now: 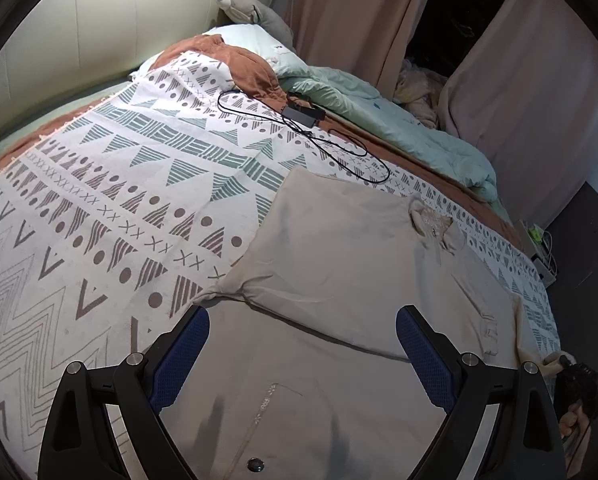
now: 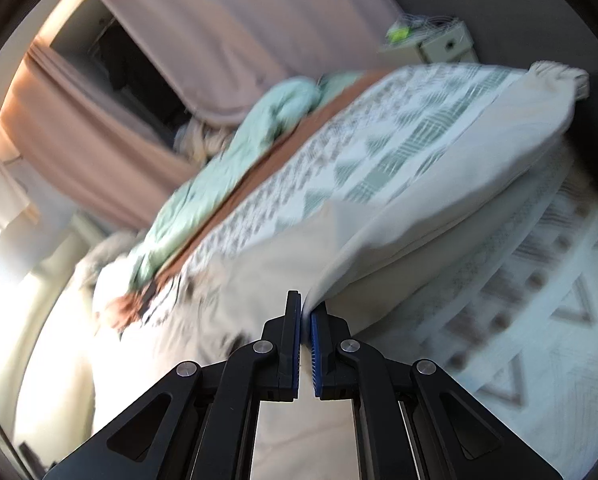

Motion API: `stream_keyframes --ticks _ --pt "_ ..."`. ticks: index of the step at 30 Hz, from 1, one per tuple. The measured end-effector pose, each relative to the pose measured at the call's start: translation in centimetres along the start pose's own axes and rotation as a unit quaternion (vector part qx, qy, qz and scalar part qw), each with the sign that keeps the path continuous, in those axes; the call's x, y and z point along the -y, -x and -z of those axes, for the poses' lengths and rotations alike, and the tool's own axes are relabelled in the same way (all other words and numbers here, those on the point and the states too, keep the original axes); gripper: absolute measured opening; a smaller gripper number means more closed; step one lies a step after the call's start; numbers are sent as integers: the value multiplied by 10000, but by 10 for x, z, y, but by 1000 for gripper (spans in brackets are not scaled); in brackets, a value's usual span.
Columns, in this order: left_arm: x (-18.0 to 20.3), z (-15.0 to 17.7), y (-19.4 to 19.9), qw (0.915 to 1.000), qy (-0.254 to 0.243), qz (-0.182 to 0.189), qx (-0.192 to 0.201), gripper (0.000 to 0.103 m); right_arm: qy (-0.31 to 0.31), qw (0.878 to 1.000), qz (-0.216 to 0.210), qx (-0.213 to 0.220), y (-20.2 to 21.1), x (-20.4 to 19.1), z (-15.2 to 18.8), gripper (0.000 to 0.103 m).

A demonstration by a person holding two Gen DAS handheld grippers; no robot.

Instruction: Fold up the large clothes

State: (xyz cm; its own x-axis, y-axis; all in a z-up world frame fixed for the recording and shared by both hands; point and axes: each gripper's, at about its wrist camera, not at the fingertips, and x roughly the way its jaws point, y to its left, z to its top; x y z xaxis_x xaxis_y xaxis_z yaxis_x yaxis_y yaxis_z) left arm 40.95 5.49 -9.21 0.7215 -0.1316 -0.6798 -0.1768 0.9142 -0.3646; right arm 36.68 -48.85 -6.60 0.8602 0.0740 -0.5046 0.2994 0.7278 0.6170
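Beige cloth fills the foreground: a large beige garment (image 1: 339, 264) lies spread on the bed, on top of a white bedspread (image 1: 99, 208) printed with green and brown triangles, dots and crosses. We note one sleeve already folded inward across the body, and a collar opening with a pale lining showing near the far edge. Our left gripper (image 1: 303, 356) hovers over the garment with its blue-padded jaws wide apart and nothing between them. Our right gripper (image 2: 306, 344) has its jaws brought together and clamped on an edge of the garment's sleeve (image 2: 439, 184), which rises from the jaws as a taut band towards its ribbed cuff at the upper right of the right wrist view; that view is blurred. In the left wrist view the right gripper appears at the right margin, by the garment's corner. A black power adapter (image 1: 303, 114) with its looping cable lies on the bedspread beyond the garment. A mint green duvet (image 1: 399, 120) is bunched along the far side of the bed, a rust-brown blanket (image 1: 243, 64) beside it, and pink curtains (image 1: 359, 8) hang behind.
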Motion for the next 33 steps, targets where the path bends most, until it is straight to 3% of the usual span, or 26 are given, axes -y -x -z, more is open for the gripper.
stream_keyframes --ticks 5,7,8,9,10,21,29,31,32,33 --pt "-5 -3 6 9999 107 53 55 95 127 9969 444 -638 -29 -9 18 8" --pt "-4 -2 6 9999 75 60 35 95 -98 9959 388 -810 -28 1 25 24" --pt "-4 -2 5 10000 54 57 11 95 -242 9951 381 -881 -27 6 26 52" --pt "-4 -1 4 10000 33 48 -15 95 -364 9948 418 -851 -24 12 27 71" --pt "-3 0 3 10000 18 35 -41 95 -441 9953 461 -728 -18 16 30 73" --pt "-1 7 -19 9993 -135 -262 -232 95 -1302 9865 989 -102 -1 102 11 73" --pt "3 14 -42 9976 -256 -483 -427 95 -1788 9801 813 296 -10 152 -13 72" --pt "5 15 -46 9971 -296 -517 -475 95 -1864 9782 812 429 -12 158 -17 66" --pt "6 15 -48 9968 -320 -538 -487 95 -1868 9776 853 457 -13 160 -19 54" --pt "7 16 -50 9967 -340 -549 -498 95 -1892 9769 876 467 -15 161 -19 34"
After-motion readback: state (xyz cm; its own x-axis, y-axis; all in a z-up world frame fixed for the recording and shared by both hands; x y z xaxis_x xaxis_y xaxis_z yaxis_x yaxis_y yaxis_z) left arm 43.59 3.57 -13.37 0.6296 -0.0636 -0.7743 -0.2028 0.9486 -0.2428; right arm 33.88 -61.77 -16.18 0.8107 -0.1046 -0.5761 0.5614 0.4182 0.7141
